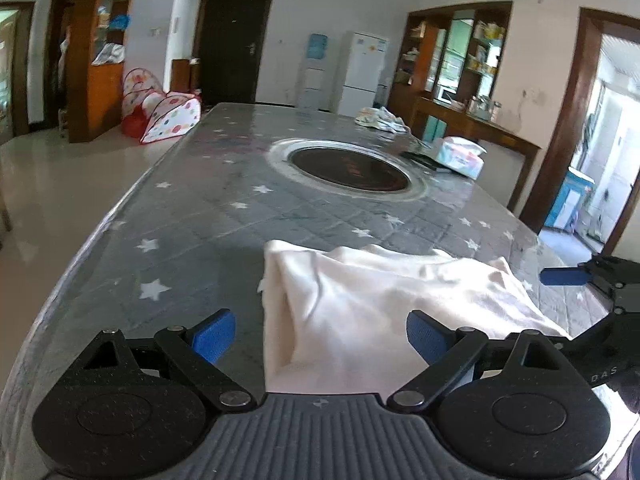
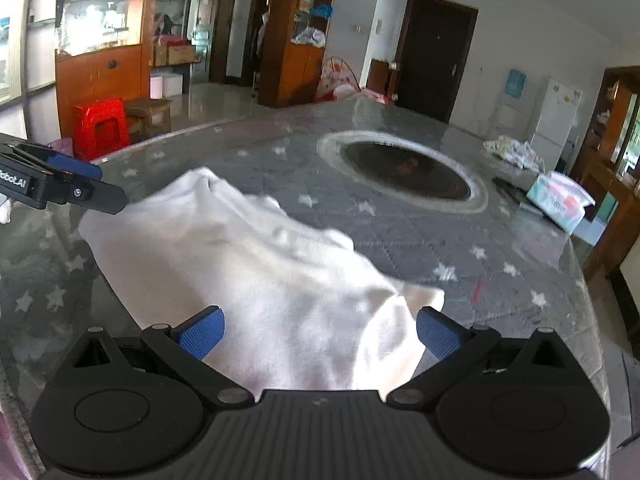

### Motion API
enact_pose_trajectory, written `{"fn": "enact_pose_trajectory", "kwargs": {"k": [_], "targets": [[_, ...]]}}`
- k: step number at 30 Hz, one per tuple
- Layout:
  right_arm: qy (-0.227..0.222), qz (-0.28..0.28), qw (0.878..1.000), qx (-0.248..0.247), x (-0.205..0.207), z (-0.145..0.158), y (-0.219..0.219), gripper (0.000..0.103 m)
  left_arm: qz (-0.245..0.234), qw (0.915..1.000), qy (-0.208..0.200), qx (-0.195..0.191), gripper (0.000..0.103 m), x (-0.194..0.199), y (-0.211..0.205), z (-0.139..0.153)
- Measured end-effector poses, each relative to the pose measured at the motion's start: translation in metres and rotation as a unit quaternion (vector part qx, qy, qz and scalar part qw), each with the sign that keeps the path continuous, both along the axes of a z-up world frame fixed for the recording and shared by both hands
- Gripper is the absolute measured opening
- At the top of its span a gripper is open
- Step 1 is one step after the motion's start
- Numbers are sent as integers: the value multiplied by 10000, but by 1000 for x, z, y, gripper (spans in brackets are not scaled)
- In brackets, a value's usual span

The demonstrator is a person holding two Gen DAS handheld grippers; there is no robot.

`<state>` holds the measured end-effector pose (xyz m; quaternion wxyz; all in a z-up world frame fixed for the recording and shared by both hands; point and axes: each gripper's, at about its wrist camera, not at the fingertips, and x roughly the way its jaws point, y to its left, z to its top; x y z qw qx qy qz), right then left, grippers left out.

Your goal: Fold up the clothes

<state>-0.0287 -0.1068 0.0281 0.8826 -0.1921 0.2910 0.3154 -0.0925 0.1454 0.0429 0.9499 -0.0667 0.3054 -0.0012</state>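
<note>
Lying rumpled — soft white garment (image 1: 384, 300).

"obotAI" on left hand-held gripper (image 2: 116, 200), "DAS" on right hand-held gripper (image 1: 560, 277)

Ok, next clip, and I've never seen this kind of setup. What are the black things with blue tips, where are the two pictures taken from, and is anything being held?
There is no robot here: a person carries a hand-held left gripper and a right gripper, each with a camera looking forward along its two blue-padded fingers. One picture is from the left one, the other from the right; each also catches the other at its edge.

A crumpled white garment lies at the near end of a star-patterned table with a round dark inset. Farther off are a tissue pack and a bundle of patterned cloth.

Both sets of fingers are spread wide over the garment; nothing is held.
</note>
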Motion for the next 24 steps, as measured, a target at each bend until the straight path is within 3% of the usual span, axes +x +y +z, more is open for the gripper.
{"fn": "enact_pose_trajectory", "kwargs": {"k": [4,14,18,24], "targets": [[57,58,9999,-99,0,-7,3,103,-75,9999,71,16,91,5,-3,-5],[-150,203,9997,-8,6,7,18,103,38,9991,407,-135,93,10,7,-20],[-33,320,9991,-271,10,-8,29,103,41,9990,406,-207,92,8,11,-18],[-317,617,9972,-294,-3,11,38,103,98,9993,170,-323,96,0,26,-4]]}}
